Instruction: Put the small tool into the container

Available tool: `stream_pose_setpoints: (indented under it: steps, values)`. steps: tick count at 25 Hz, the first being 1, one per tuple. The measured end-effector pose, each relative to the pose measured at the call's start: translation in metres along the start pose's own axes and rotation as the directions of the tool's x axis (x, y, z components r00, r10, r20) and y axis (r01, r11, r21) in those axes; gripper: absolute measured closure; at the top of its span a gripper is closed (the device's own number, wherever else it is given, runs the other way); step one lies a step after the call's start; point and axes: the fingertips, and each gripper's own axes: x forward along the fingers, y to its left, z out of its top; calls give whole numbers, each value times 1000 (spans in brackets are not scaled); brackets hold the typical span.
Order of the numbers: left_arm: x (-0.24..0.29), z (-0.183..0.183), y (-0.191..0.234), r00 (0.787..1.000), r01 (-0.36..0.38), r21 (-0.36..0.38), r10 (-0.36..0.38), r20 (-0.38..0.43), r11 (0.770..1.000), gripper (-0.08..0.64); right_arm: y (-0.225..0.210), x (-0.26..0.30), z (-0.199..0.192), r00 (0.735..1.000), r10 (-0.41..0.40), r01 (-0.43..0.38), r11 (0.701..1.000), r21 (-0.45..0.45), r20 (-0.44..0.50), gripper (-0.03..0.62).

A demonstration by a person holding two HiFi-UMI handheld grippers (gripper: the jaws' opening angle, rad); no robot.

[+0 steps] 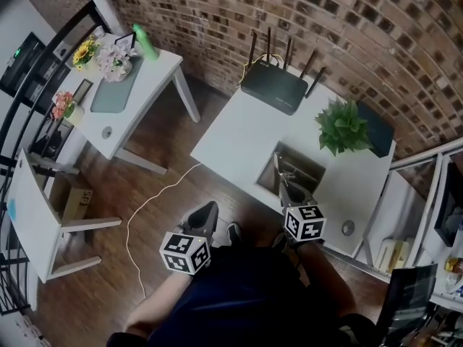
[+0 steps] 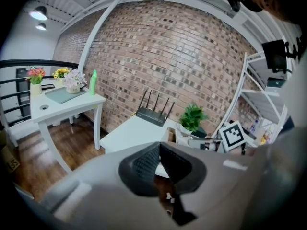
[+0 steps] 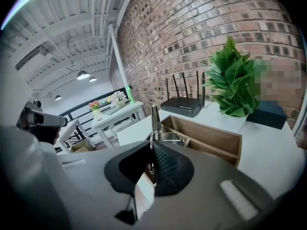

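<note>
The right gripper (image 3: pixel 152 150) has its fingers clenched on the small tool (image 3: pixel 155 116). The tool's slim metal shaft sticks out past the fingertips, so its long axis runs roughly along the gripper's own line. It hangs over the near left corner of the wooden container (image 3: pixel 211 139), which sits open-topped on the white table (image 1: pixel 239 132). A broader metal part beside the shaft may belong to the tool, though the view is too cramped to be sure.

The coming move looks like a short drop forward and down past the container's near wall. Its inside is long and seems mostly bare, so there is room. The plant (image 1: pixel 343 125) stands just beyond the container's far end and the router (image 1: pixel 273 87) well behind it. The left gripper (image 1: pixel 206 212) hangs off the table on the container's near side, fingers closed on nothing, the farther of the two.
</note>
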Motion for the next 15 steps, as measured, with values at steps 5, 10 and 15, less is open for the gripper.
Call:
stream_pose_setpoints:
  steps: [5,10,15]
  values:
    - [-1,0,4,1000,0,-1,0,-7,1000,555,-1,8,-9,999,-33,33,999,10,-28,578]
    - [-1,-1,7,1000,-8,-9,8,-4,1000,555,1,14,-11,998,-35,34,999,-9,-46,577]
    - [-1,-2,7,1000,-13,-14,13,-4,1000,555,8,25,-15,997,-22,19,999,-34,-80,571]
